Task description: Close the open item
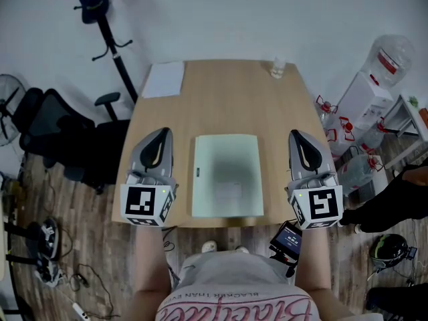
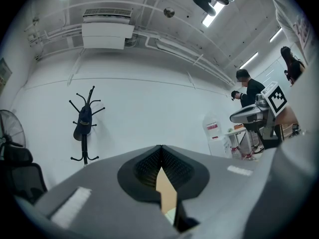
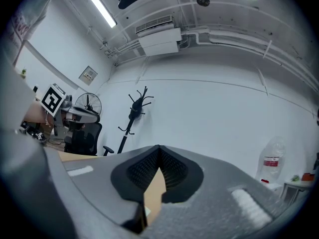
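White walls and a plank floor frame a light wooden table [image 1: 221, 92] with a smooth, matte top. At its middle, close to the near edge, lies the folder [image 1: 227, 172]: a thin, pale green rectangle, flat, with a small dark tab on its left edge. Its long axis runs away from the person. No raised cover or hinge side can be made out.

Left of the folder hovers the left gripper [image 1: 162, 131], and right of it the right gripper [image 1: 296, 134]. Both are grey plastic with ribbed black pads and point away from the person. They flank the folder about evenly, so neither is clearly nearer. Each one's jaws meet at the tips and hold nothing. Only a sliver of table shows between them in the gripper views.

Beyond the folder, a white sheet of paper [image 1: 164, 79] lies at the far left corner. A small clear cup [image 1: 278, 66] stands at the far right edge.
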### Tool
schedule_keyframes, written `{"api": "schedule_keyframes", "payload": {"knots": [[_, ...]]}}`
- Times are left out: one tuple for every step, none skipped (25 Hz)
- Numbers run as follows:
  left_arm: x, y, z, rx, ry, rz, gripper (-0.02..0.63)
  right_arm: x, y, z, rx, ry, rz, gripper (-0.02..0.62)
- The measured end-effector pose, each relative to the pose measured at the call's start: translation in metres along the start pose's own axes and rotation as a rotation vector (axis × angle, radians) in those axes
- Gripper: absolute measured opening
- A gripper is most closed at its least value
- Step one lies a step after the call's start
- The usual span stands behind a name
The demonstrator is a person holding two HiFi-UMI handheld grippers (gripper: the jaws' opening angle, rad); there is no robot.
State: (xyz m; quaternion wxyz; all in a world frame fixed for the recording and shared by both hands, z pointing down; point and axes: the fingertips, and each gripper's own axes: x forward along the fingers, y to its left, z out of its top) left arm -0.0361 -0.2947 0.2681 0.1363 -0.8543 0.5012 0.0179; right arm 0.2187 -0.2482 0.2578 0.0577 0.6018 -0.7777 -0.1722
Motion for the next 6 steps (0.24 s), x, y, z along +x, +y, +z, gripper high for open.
{"api": "schedule_keyframes", "payload": {"knots": [[-0.0002, 0.0002, 0.0000, -0.001, 0.001, 0.000, 0.012, 0.0003, 0.0009, 0.0000, -0.002, 0.001, 0.001, 0.002], [-0.0003, 0.0003, -0.0010, -0.002, 0.001, -0.001, 0.012, 0.0007, 0.0019, -0.0001, -0.005, 0.002, 0.003, 0.002], [-0.0004, 0.0004, -0.0025, -0.002, 0.001, -0.002, 0.012, 0.0010, 0.0029, -0.0004, -0.007, 0.004, 0.005, 0.002], [-0.0005, 0.0004, -0.0038, -0.002, 0.001, -0.003, 0.012, 0.0014, 0.0040, -0.0009, -0.010, 0.007, 0.006, 0.002], [-0.0007, 0.0004, -0.0049, -0.001, 0.001, -0.004, 0.012, 0.0016, 0.0050, -0.0016, -0.013, 0.009, 0.007, 0.002], [-0.0009, 0.0003, -0.0060, -0.001, 0.002, -0.005, 0.012, 0.0019, 0.0059, -0.0023, -0.015, 0.012, 0.008, 0.002]]}}
